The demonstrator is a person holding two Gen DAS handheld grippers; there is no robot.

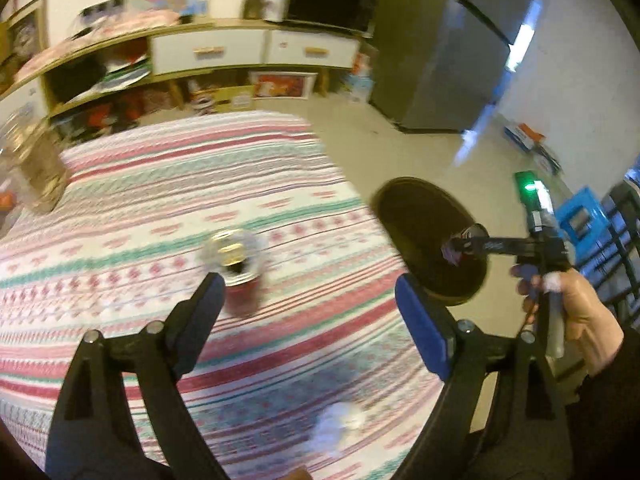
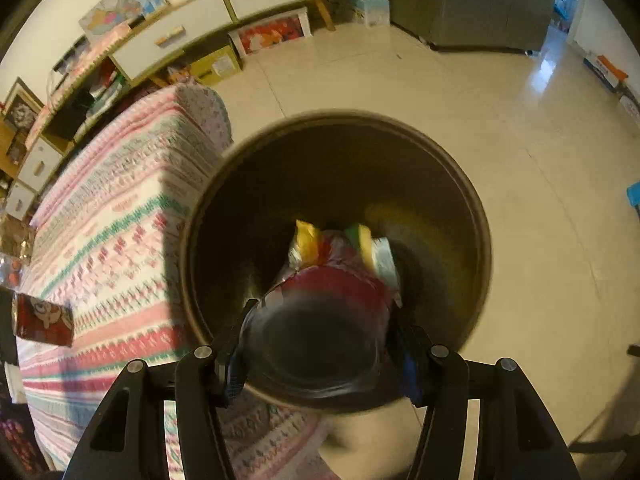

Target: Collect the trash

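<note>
From the left wrist camera, the left gripper (image 1: pixel 310 304) hangs over the striped tablecloth (image 1: pixel 140 208) with its jaws spread wide and nothing between them. A red drink can (image 1: pixel 240 270) stands upright at frame centre, just beyond the left finger, so I'd guess it is next to be picked up. A crumpled white wad (image 1: pixel 340 420) lies near the bottom edge. At right, the right gripper (image 1: pixel 464 246) reaches over the dark bin (image 1: pixel 404 216) standing beside the table.

From the right wrist camera, the right gripper (image 2: pixel 316 344) is clenched on a dark-mouthed, red-sided cup (image 2: pixel 312 344), held directly above the bin (image 2: pixel 476 240), presumably for dropping. Inside it lie colourful wrappers (image 2: pixel 340 244), yellow, green and white. The red can (image 2: pixel 42 320) shows at far left.
</note>
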